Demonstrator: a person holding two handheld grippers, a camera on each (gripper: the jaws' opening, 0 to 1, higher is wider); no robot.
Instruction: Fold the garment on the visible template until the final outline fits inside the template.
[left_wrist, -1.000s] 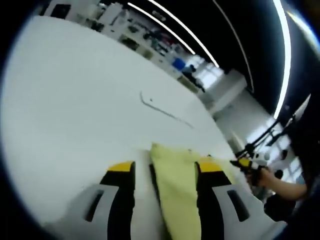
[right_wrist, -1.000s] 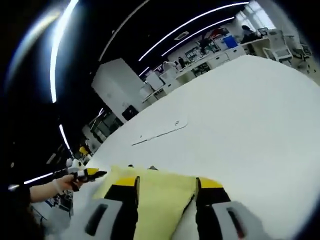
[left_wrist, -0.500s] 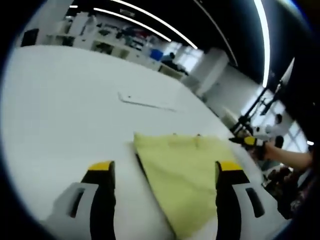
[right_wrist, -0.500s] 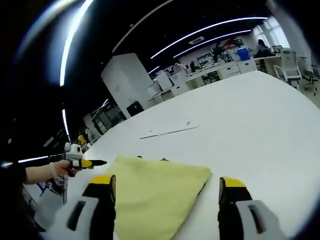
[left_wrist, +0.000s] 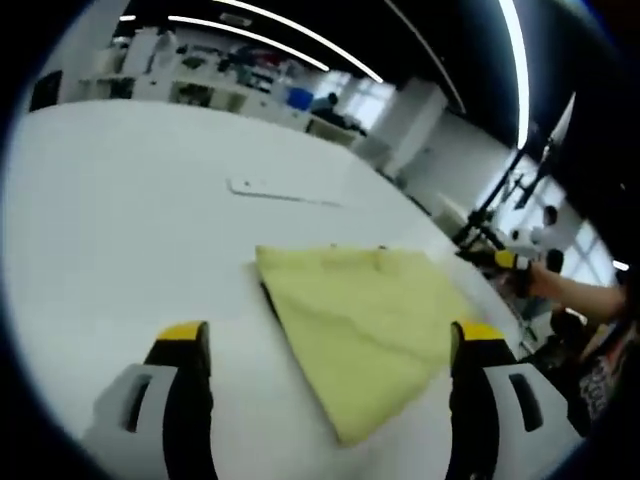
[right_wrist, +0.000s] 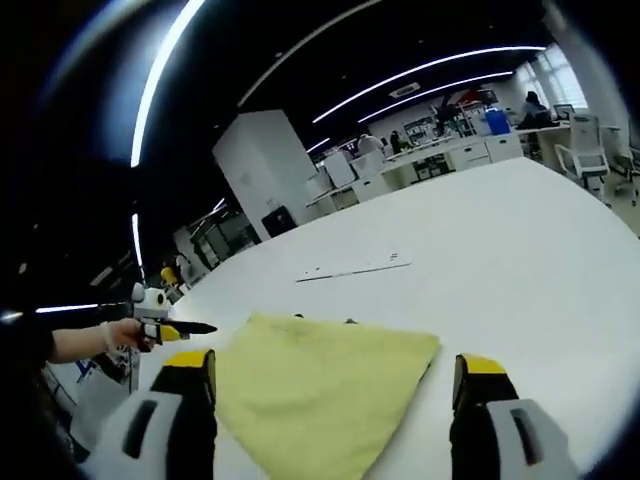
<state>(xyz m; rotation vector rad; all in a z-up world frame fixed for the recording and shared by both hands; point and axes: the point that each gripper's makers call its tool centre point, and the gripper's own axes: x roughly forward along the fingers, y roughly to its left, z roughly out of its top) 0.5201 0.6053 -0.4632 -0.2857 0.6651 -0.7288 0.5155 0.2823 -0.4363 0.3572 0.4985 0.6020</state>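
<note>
In the left gripper view we see the left gripper (left_wrist: 328, 345) with its jaws spread wide and nothing between them; only the yellow-tipped ends show, and their lower parts are cut off at the bottom. The yellow garment (left_wrist: 362, 308) lies folded flat on the white table (left_wrist: 120, 230), ahead of the jaws and apart from them. A dark sliver runs under its near left edge; we cannot tell whether it is shadow or an under layer. Beyond the garment, farther across the table, a thin pale outline, the template (left_wrist: 275, 193), is faint and hard to read; the garment does not lie on it. At the right, the right gripper (left_wrist: 497, 259) comes in, held by a hand (left_wrist: 535, 275); it is too small and blurred to judge.

In the right gripper view the right gripper (right_wrist: 332, 372) also stands wide open and empty, its jaws either side of the garment (right_wrist: 320, 385), whose near corner is cut off at the bottom. The template (right_wrist: 352, 268) lies well beyond on the table (right_wrist: 520, 250). At the left the left gripper (right_wrist: 185, 327) shows its dark tip, in a hand (right_wrist: 120, 335) near the table's edge.
</note>
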